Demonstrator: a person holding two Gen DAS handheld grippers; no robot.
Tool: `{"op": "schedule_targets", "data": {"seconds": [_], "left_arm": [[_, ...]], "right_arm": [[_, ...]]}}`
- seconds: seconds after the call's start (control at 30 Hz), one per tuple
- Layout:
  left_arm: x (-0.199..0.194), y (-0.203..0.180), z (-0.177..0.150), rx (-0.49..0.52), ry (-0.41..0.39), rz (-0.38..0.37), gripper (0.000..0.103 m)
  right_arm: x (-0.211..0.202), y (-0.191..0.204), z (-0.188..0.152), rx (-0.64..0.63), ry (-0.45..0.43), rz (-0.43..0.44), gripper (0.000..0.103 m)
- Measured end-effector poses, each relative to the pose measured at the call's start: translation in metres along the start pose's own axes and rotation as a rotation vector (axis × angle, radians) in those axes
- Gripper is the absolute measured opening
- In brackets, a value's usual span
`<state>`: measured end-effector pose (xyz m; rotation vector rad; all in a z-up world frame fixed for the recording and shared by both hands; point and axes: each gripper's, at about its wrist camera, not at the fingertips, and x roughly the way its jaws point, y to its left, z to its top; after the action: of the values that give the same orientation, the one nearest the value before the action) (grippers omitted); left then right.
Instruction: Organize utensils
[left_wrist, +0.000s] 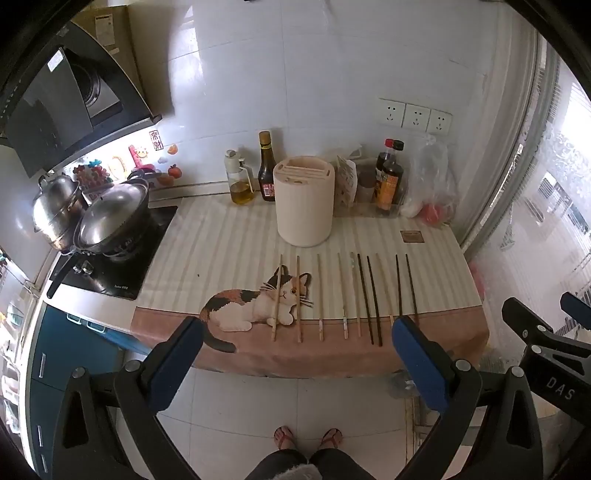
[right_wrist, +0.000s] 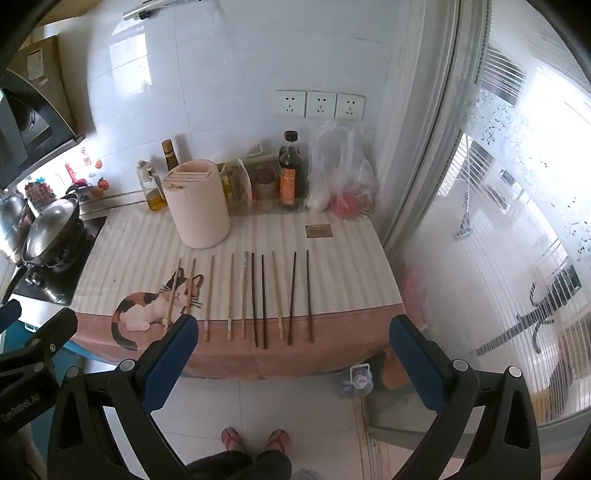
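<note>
Several chopsticks lie side by side in a row on the counter mat, light wooden ones (left_wrist: 320, 295) (right_wrist: 209, 295) at the left and dark ones (left_wrist: 371, 299) (right_wrist: 258, 299) toward the right. A cream cylindrical utensil holder (left_wrist: 304, 201) (right_wrist: 195, 203) with slots on top stands behind them. My left gripper (left_wrist: 295, 332) is open and empty, held back from the counter's front edge. My right gripper (right_wrist: 293, 332) is open and empty too, also in front of the counter. The right gripper also shows at the right of the left wrist view (left_wrist: 543, 314).
Oil and sauce bottles (left_wrist: 266, 166) (right_wrist: 291, 170), a plastic bag (right_wrist: 343, 173) and packets stand along the back wall. A stove with a lidded wok (left_wrist: 110, 218) and a steel pot (left_wrist: 55, 206) is at the left. A curved glass wall (right_wrist: 480, 221) bounds the right.
</note>
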<state>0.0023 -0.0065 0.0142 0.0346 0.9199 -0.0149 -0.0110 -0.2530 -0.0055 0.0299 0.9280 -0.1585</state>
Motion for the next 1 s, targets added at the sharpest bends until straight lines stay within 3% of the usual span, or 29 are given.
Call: {"op": "schedule_targets", "data": {"seconds": [1.0], "left_arm": [[-0.0002,0.0042,0.0021,-0.001,-0.032,-0.014,0.103]], "right_arm": [[-0.0076,0.0005,0.0087,0.003,-0.027,-0.001,0.103]]}}
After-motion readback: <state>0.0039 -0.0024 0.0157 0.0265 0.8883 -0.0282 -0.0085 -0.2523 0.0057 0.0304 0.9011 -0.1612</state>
